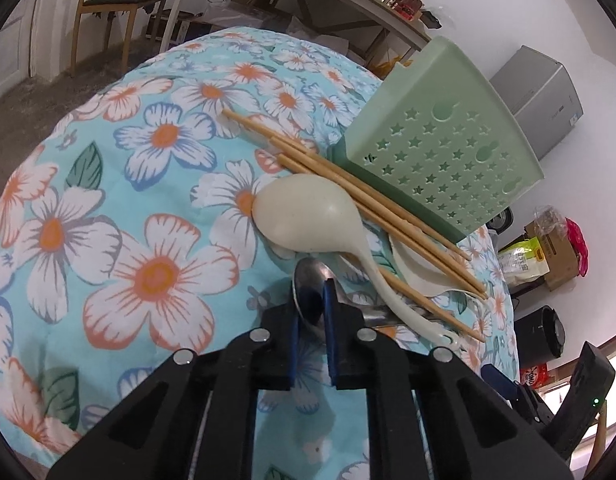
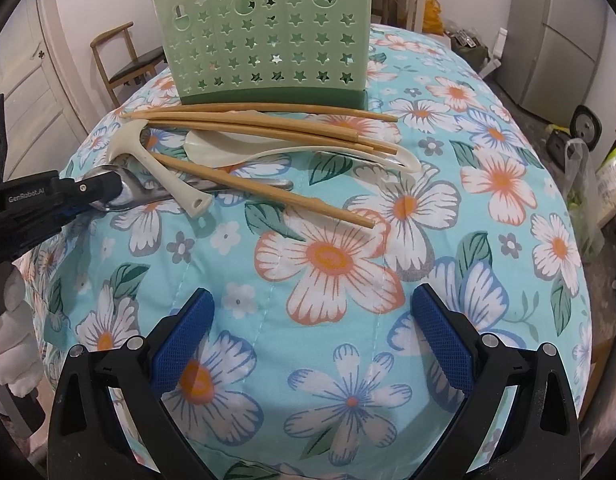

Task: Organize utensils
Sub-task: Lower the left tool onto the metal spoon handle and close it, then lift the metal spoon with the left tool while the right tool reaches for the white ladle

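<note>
Left tool [image 1: 311,312]: pads closed on the bowl of the metal spoon [image 1: 308,292], gripping it at the bowl end. No other utensil sits between the pads. Right tool [image 2: 311,328]: jaws wide open, nothing between them, hovering over bare floral cloth [image 2: 327,264] well short of the pile.

Step in hand, as judged: lift the spoon clear and carry it to the holder [image 1: 439,136].

- The spoon's handle runs to the right of the left tool, under the white ladle [image 1: 308,216] and at least one chopstick [image 1: 427,304]. A straight lift would likely drag those along.
- Better to draw the spoon back toward the tool, low and slow, until the handle is free, then raise it.
- The grip is on a curved, smooth bowl; expect it to pivot. Keep the wrist steady.
- The holder stands beyond the pile, ahead and right of the left tool.

Hard to make out:
- The spoon's handle is mostly covered; its far end shows only in the right wrist view.
- A second white utensil [image 2: 228,142] lies under the chopsticks; its shape is unclear.
- The holder's top opening and compartments are not visible in either view.
- The cloth hides the tabletop.
</note>
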`<state>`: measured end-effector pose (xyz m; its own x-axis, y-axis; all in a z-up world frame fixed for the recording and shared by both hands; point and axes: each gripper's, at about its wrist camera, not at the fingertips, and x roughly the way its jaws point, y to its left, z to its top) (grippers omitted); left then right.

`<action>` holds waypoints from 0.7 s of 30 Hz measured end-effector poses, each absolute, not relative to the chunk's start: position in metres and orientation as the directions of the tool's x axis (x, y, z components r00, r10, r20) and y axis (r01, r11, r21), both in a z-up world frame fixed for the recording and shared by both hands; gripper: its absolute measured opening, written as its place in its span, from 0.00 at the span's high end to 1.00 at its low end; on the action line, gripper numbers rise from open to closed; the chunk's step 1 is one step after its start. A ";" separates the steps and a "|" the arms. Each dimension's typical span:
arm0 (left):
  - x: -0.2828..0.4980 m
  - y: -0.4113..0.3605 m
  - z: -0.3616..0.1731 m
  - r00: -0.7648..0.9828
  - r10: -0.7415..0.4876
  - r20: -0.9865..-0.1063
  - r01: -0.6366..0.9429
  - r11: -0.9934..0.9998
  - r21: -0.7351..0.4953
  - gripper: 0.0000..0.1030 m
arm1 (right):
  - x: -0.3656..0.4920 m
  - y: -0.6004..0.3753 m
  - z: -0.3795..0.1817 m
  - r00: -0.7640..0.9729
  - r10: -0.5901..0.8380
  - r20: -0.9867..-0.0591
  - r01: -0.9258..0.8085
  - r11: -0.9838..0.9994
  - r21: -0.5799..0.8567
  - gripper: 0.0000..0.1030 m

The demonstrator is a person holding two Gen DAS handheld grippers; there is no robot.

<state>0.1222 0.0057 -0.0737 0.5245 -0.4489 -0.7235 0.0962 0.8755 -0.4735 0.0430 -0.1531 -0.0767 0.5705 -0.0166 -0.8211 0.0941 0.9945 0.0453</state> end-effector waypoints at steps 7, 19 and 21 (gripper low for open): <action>0.118 0.027 -0.067 0.527 -0.403 -0.748 0.053 0.895 -0.444 0.91 | 0.043 -0.153 -0.077 0.572 -0.019 -0.820 0.093 0.995 0.042 0.07; 0.121 0.043 -0.075 0.512 -0.405 -0.757 0.005 0.883 -0.469 0.89 | 0.045 -0.152 -0.078 0.572 -0.038 -0.819 0.106 0.994 0.028 0.07; 0.121 0.042 -0.077 0.511 -0.404 -0.759 0.002 0.883 -0.469 0.89 | 0.044 -0.152 -0.078 0.573 -0.039 -0.818 0.106 0.994 0.027 0.07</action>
